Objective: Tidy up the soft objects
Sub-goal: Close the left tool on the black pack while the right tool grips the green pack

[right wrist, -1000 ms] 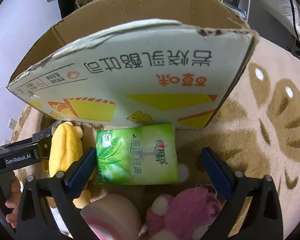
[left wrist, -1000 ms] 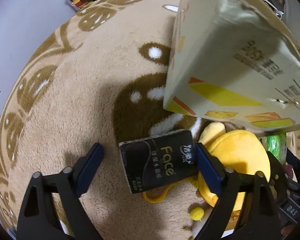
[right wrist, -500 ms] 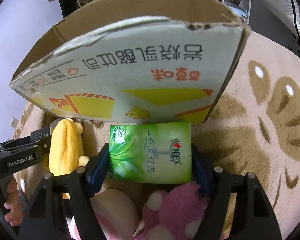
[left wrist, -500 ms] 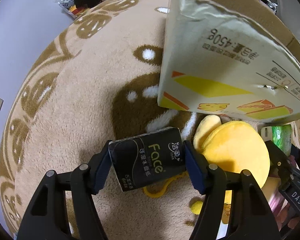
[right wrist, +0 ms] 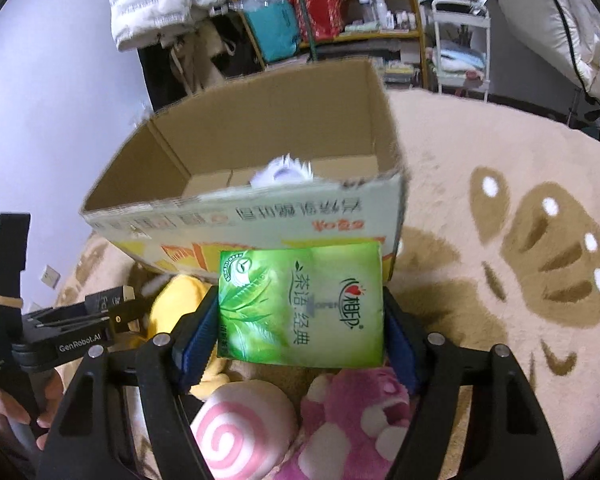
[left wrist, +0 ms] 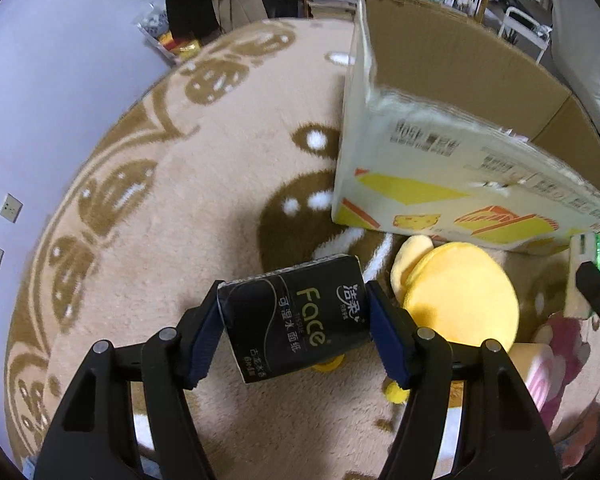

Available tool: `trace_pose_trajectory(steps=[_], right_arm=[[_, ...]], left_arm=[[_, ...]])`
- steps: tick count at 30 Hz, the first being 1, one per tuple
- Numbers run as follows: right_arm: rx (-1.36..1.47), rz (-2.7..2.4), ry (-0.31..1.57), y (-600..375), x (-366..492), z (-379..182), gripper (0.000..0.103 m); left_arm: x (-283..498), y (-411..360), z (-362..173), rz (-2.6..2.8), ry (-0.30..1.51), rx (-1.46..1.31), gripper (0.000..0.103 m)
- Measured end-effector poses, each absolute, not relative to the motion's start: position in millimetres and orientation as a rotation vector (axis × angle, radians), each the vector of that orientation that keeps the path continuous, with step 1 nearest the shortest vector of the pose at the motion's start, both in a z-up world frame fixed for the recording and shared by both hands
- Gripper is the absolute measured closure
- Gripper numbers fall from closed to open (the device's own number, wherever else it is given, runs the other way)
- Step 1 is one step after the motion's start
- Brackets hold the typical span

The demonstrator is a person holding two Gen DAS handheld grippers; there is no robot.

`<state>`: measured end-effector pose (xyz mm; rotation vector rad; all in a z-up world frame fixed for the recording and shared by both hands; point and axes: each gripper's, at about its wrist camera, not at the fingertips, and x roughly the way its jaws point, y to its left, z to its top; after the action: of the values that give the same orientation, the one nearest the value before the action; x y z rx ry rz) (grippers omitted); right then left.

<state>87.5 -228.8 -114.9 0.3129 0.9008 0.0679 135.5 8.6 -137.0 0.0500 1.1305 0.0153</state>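
Jaws of your left gripper [left wrist: 294,328] are clenched on the black plastic-wrapped "Face" tissue pack [left wrist: 296,320], held above the beige round rug with brown cartoon patterns [left wrist: 148,208]. Your right gripper [right wrist: 298,328] grasps the green soft tissue pack [right wrist: 300,304] the same way, in front of the open cardboard box with yellow printed sides [right wrist: 260,152]. Below lie 3 plush toys: a yellow plush toy [left wrist: 460,288], a pink-and-white swirl plush [right wrist: 240,428] and a pink bear plush [right wrist: 360,420], near the box.
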Motion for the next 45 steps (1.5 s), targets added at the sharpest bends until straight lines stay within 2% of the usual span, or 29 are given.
trace_pose_trajectory(steps=[25,36,45], right_arm=[[0.259,0.116,0.474,-221,44,4,0.025],[0.204,0.091,0.343,-225,50,41,0.025],[0.178,0.092,0.273,-228,66,67,0.025]], left_arm=[[70,16,10,-0.026,0.546,0.015,0.036],[65,9,47,-0.032,0.396,0.054,0.036],[82,-7,79,-0.076,0.346,0.059,0.036]])
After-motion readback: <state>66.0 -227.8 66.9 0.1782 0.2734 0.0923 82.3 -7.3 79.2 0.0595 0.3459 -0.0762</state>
